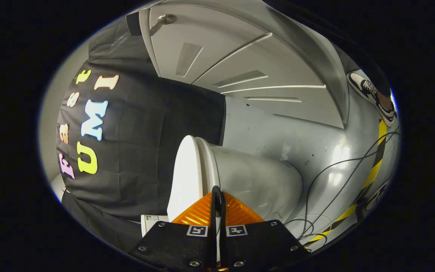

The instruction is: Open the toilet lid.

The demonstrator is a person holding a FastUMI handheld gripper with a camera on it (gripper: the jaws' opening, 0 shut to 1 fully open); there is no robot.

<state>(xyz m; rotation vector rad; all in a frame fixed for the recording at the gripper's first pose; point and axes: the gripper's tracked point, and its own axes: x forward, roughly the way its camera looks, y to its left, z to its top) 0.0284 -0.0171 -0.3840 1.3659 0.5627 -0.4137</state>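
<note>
Toilet lid [187,177] lies closed, flat on the rim of the toilet bowl [255,181]. The camera is rolled on its side, so the lid's broad top faces the black cloth wall [145,124] and the bowl's body runs away toward the floor [315,147]. The lid's front edge meets the bowl's rim in a thin seam that runs straight down to the gripper [217,196].

The two fingers are drawn close, with only a narrow slit between them, and their tips sit right at that seam. I cannot tell whether the lid's edge is pinched between them or whether they merely rest against it.

The step in hand looks like getting purchase on the lid's front edge before the lift. To do it well, one finger should be under the lip and the other on top, taking the lid alone and not the seat beneath it. The lift should then follow an arc about the hinge at the back of the bowl, rather than a straight pull, which would likely slip the smooth edge out of the grip.

Just beside the fingers lies a small white labelled object [153,223]. Cables [327,177] trail over the floor beside striped tape [376,166]. Beyond them are a door [240,56] and a person's shoe [368,94].
</note>
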